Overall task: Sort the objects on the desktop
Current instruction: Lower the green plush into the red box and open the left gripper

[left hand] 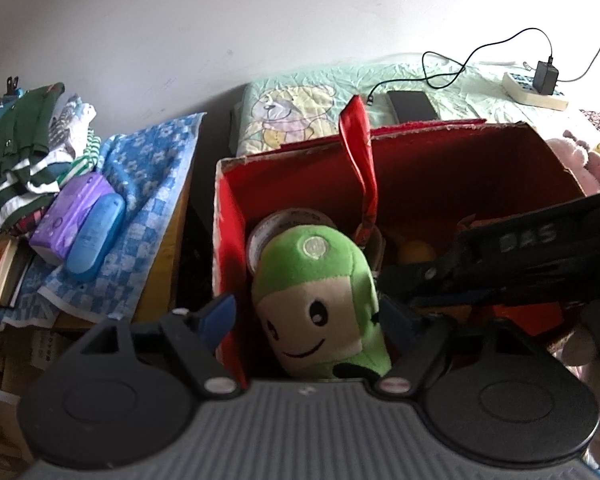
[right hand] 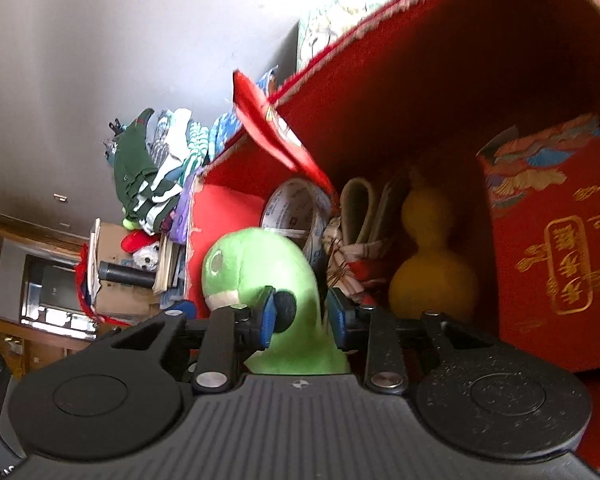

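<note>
A green plush toy (left hand: 320,280) with a smiling face stands in the near left corner of a red cardboard box (left hand: 420,130). My left gripper (left hand: 308,318) is open astride it; its left pad (left hand: 220,316) sits by the box's left wall, apart from the toy. My right gripper (left hand: 420,276) reaches in from the right. In the right wrist view the right gripper (right hand: 302,316) is shut on the plush toy (right hand: 260,264), both blue pads against its sides. Behind the toy lie a tape roll (right hand: 296,208), a yellow gourd (right hand: 428,264) and a red printed packet (right hand: 552,240).
A red strap (left hand: 358,152) hangs over the box's back rim. Left of the box, a blue checked cloth (left hand: 148,200) carries a purple pack (left hand: 74,216), a blue case (left hand: 96,236) and folded clothes (left hand: 24,152). Behind are a phone (left hand: 410,106), a power strip (left hand: 536,90) and a pink plush (left hand: 588,164).
</note>
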A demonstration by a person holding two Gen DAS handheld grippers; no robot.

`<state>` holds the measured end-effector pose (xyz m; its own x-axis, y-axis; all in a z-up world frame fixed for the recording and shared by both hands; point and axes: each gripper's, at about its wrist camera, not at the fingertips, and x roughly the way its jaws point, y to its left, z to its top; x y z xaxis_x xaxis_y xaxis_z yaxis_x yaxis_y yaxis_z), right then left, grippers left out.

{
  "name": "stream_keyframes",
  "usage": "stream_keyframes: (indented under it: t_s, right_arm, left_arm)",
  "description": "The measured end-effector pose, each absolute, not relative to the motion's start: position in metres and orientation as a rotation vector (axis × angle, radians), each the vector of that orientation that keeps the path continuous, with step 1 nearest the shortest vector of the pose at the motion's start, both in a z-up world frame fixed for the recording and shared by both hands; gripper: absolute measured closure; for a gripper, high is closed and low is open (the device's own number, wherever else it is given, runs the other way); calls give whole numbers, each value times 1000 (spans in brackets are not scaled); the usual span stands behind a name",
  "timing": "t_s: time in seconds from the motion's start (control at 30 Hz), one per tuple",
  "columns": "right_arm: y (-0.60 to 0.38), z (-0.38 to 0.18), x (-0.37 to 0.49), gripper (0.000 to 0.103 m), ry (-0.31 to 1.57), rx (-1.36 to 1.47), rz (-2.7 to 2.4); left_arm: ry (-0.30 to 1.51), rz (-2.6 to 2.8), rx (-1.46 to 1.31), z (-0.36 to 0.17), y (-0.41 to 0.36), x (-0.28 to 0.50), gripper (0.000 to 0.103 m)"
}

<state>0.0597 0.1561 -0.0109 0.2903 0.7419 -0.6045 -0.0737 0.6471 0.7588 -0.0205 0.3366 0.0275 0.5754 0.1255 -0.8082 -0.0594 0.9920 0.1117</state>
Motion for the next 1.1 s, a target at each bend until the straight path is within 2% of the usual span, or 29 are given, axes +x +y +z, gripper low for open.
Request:
stream_keyframes:
  t_s: [0.2,0.4,0.53,0.67,0.77,0.83,0.97,1.03,1.1]
  right_arm:
    - [143,6,56,51,1067,627,557]
    - [131,17,53,50,1000,514,476]
    - [124,15,50,50,992,498,466]
    - [125,15,47,50,988,438,490]
    - [125,20,43,49,966,371,534]
    - [120,19,43,44,960,371,556]
    - [106,17,47,46,988,429,605]
    - [101,18,46,49,961,424,630]
    - [100,18,44,49,951,418,671]
  left_arm:
    - [950,116,66,28,337,-17,19]
    - [961,99,21,33,340,-11,16]
    - [940,117,20,41,335,-13,8]
    - [893,158,5,50,327,-24,8]
    - [882,182,-34,55,322,-28,8]
    - [893,196,-73,55,321,-26,8]
    - [951,220,-156,43,317,-18,9]
    - [983,261,-152,34,310,-16,14]
    - [989,300,-143,29,302,-19,15]
